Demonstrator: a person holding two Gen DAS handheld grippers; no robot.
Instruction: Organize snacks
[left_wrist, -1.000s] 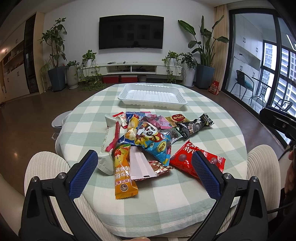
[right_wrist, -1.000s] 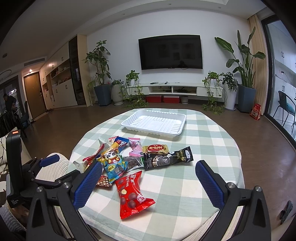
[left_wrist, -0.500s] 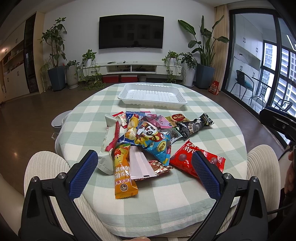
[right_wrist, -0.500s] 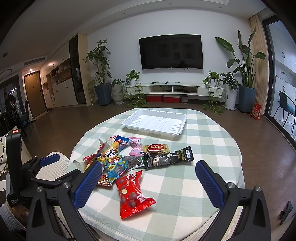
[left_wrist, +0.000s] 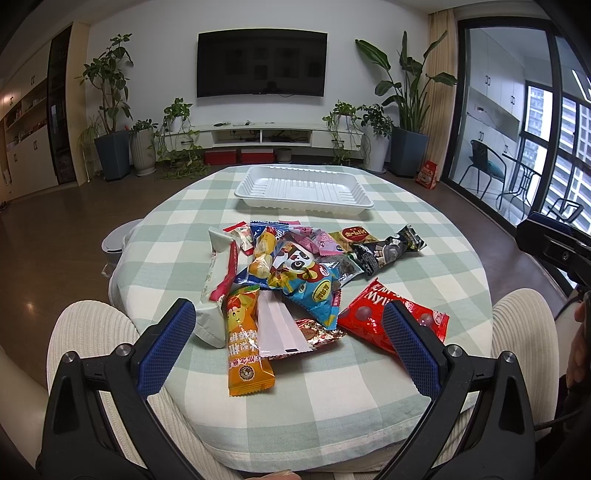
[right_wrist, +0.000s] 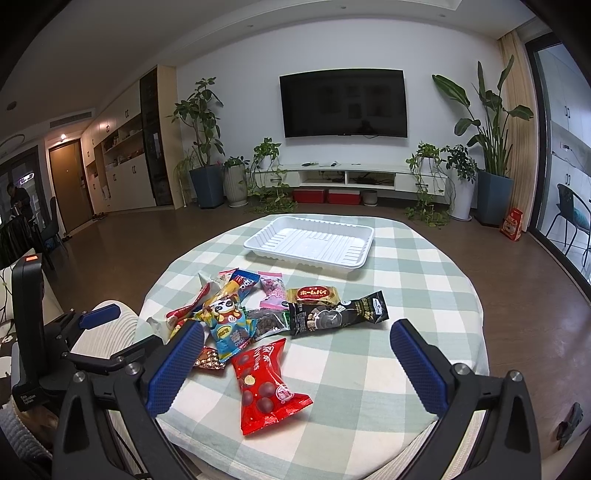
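Note:
A heap of snack packets lies mid-table: an orange packet (left_wrist: 245, 347), a blue panda bag (left_wrist: 306, 280), a red chocolate bag (left_wrist: 369, 317) (right_wrist: 264, 380), a black wafer packet (right_wrist: 338, 317) and a gold biscuit pack (right_wrist: 313, 294). Behind the heap sits an empty white tray (left_wrist: 303, 188) (right_wrist: 310, 240). My left gripper (left_wrist: 288, 343) is open, held low at the near edge before the orange packet. My right gripper (right_wrist: 295, 365) is also open, hovering near the red bag. Neither holds anything.
The round table (left_wrist: 207, 206) has a green checked cloth. A person's knees in cream trousers (left_wrist: 88, 332) flank the near edge. A small white bin (left_wrist: 118, 240) stands left of the table. TV and potted plants line the far wall.

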